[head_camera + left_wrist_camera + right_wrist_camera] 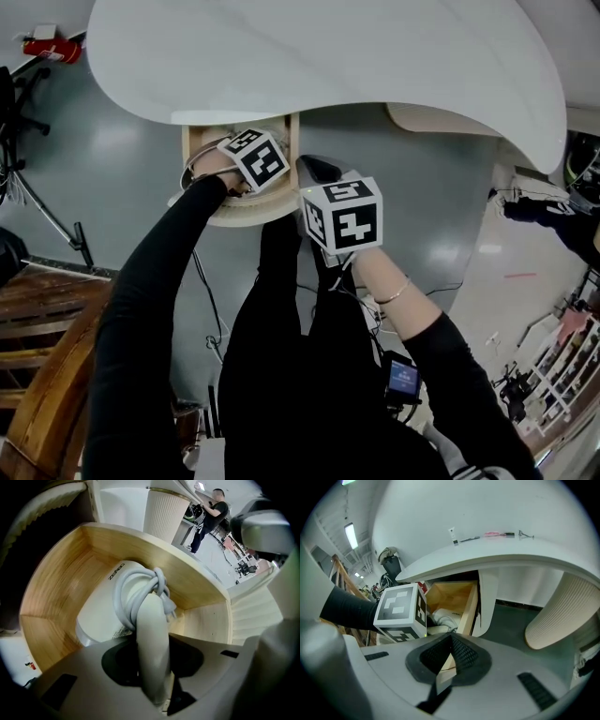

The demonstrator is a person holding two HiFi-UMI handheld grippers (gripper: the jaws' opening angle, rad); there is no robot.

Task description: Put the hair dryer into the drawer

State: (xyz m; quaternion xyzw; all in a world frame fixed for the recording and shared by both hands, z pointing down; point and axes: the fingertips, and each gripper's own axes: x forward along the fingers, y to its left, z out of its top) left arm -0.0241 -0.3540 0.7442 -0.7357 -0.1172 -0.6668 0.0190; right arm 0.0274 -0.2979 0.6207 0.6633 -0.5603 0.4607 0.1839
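One white hair dryer (pixel 99 615), cord-wrapped, gripped by left claw (pixel 153 654); right claw (pixel 451 638) closed.

You're in a big lab-like hall: a polished grey floor (pixel 122 159) with loose cables (pixel 208 309) trailing over it, a tripod (pixel 52 220) off to your left, strip lights (pixel 350 535) overhead, and another person (pixel 211 515) standing among equipment beyond the curved white table (pixel 328 56).
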